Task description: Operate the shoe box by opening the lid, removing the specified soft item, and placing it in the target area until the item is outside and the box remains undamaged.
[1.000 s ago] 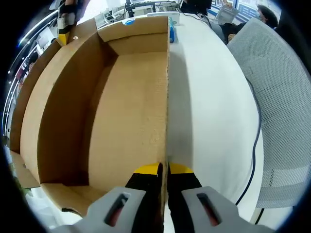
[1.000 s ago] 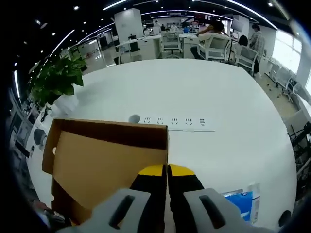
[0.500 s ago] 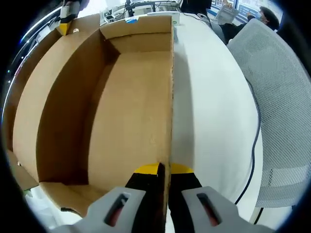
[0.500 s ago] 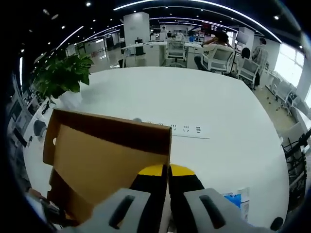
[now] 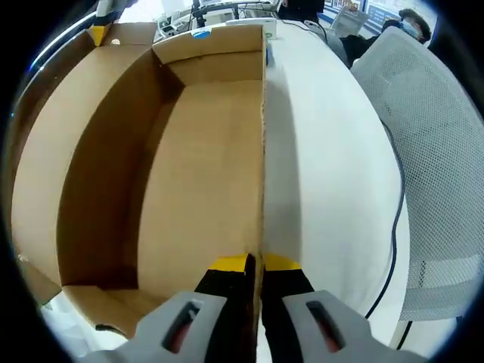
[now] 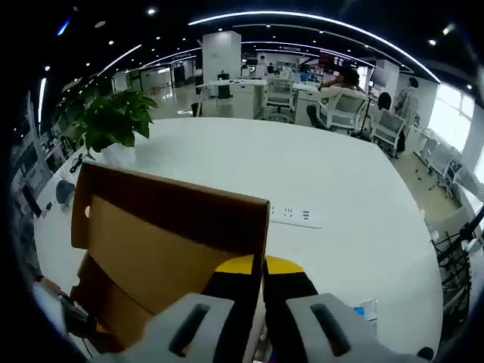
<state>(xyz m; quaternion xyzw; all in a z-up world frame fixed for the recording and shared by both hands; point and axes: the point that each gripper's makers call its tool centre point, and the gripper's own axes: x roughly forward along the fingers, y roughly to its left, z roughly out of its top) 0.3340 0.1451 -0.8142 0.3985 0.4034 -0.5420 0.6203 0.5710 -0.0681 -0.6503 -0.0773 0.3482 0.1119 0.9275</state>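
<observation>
White table (image 5: 333,174), one shoe box (image 5: 189,181), two grippers (image 5: 254,266) clamping cardboard.

Open-plan office: rows of desks (image 6: 249,76) with swivel chairs (image 6: 342,110), seated people, ceiling strip lights (image 6: 302,17), potted plant (image 6: 113,121), power strip (image 6: 295,215) on white worktop (image 6: 363,227), mesh chair (image 5: 431,151).

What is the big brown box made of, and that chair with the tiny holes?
The box looks like plain brown cardboard, matte, with a rough cut edge. The chair back seems to be grey mesh, probably fabric or plastic: fine holes cover it.
</observation>
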